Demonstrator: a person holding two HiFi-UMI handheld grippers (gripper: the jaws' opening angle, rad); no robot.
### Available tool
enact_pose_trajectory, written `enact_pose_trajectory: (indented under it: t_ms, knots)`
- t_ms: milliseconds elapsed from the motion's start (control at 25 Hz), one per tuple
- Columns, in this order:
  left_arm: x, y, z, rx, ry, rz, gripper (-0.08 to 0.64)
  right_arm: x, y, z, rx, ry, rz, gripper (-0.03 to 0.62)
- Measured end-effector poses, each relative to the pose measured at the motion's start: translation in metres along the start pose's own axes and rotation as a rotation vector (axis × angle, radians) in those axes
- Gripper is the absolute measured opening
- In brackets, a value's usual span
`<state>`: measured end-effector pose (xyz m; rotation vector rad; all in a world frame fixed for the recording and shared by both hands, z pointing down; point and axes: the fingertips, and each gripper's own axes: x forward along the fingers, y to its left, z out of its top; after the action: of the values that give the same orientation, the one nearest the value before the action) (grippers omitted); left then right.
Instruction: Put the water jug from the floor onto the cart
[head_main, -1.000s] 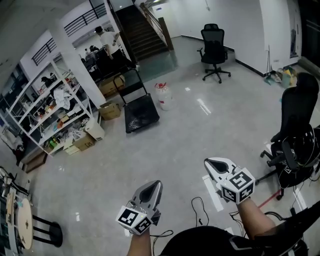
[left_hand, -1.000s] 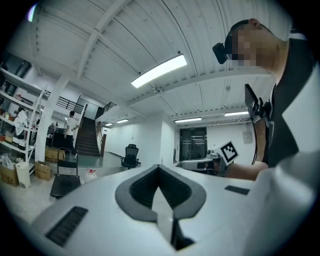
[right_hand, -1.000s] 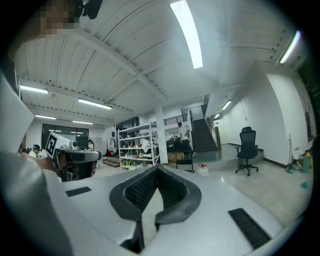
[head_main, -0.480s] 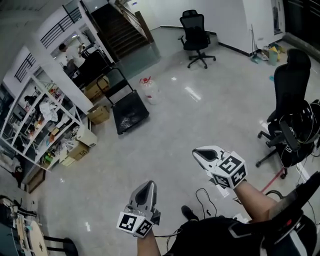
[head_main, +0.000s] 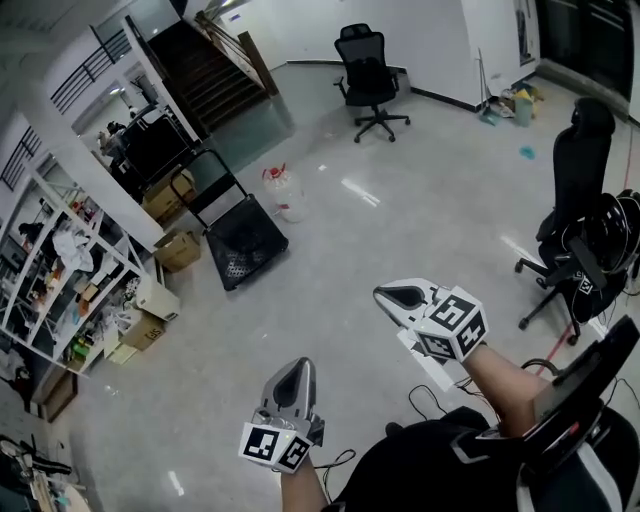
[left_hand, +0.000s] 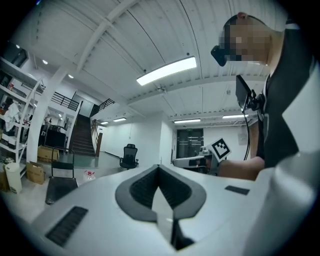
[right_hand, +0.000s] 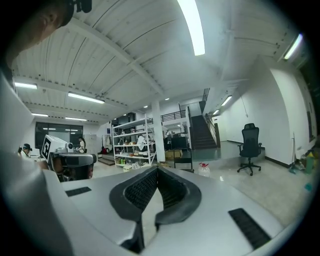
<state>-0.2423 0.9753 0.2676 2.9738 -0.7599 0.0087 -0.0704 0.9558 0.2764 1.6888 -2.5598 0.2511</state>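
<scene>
The clear water jug (head_main: 283, 192) with a red cap stands on the grey floor, far ahead of me. It sits just right of the black platform cart (head_main: 243, 238), whose handle stands upright at its far end. Both grippers are held out level in front of my body, far short of the jug. My left gripper (head_main: 301, 364) is shut and empty. My right gripper (head_main: 383, 292) is shut and empty too. In the left gripper view the jug (left_hand: 90, 174) and cart (left_hand: 59, 186) are small beyond the shut gripper (left_hand: 159, 167). In the right gripper view the jug (right_hand: 203, 169) shows past that gripper (right_hand: 157, 169).
Metal shelves (head_main: 55, 262) and cardboard boxes (head_main: 178, 250) line the left side behind the cart. A staircase (head_main: 205, 72) rises at the back. One office chair (head_main: 367, 72) stands far off, another (head_main: 585, 215) close on my right. A cable (head_main: 432, 398) lies by my feet.
The jug, cart and shelves have slid down and left in the head view and look nearer. Both grippers have stayed shut and side by side.
</scene>
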Motion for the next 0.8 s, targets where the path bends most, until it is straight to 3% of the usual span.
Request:
enact_pose_trajectory:
  t_ms: [440, 640, 800]
  knots:
    - [0.030, 0.096, 0.004, -0.030, 0.003, -0.032, -0.008, 0.100, -0.016, 0.023, 0.010, 0.011, -0.012, 0.002]
    - [0.077, 0.144, 0.001, -0.033, 0.019, 0.004, -0.008, 0.150, -0.055, 0.025, 0.013, 0.017, 0.027, 0.002]
    - [0.144, 0.185, 0.002, -0.028, 0.009, 0.059, -0.008, 0.191, -0.115, 0.030, -0.024, 0.014, 0.071, 0.002]
